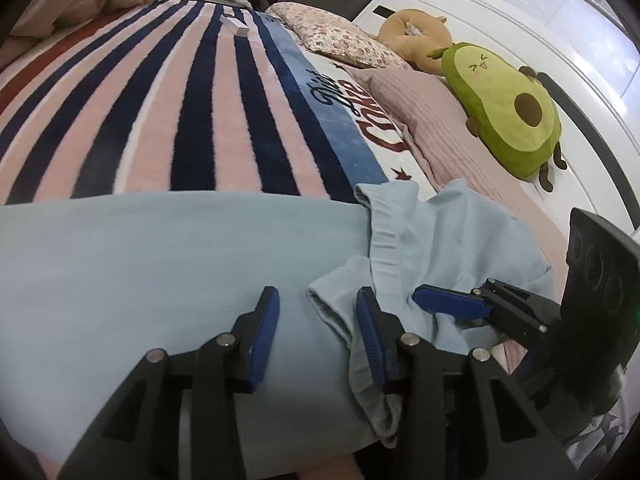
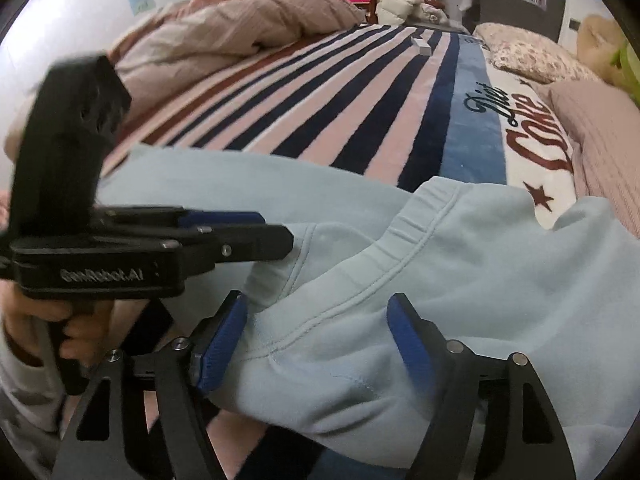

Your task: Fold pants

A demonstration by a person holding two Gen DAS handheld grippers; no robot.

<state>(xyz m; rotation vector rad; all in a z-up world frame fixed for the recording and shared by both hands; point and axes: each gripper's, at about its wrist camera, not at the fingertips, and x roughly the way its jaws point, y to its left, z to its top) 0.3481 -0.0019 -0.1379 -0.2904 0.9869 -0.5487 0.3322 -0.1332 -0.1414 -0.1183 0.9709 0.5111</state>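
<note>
Pale blue pants (image 1: 160, 264) lie spread across the near edge of a striped blanket (image 1: 200, 112) on the bed, waistband (image 2: 404, 236) bunched toward the pillows. The left gripper (image 1: 318, 328) hovers over the cloth, jaws wide and holding nothing. The right gripper (image 2: 318, 340) straddles the waist end, jaws wide too. An avocado plush toy (image 1: 508, 108) rests by the white headboard (image 1: 480, 20).
</note>
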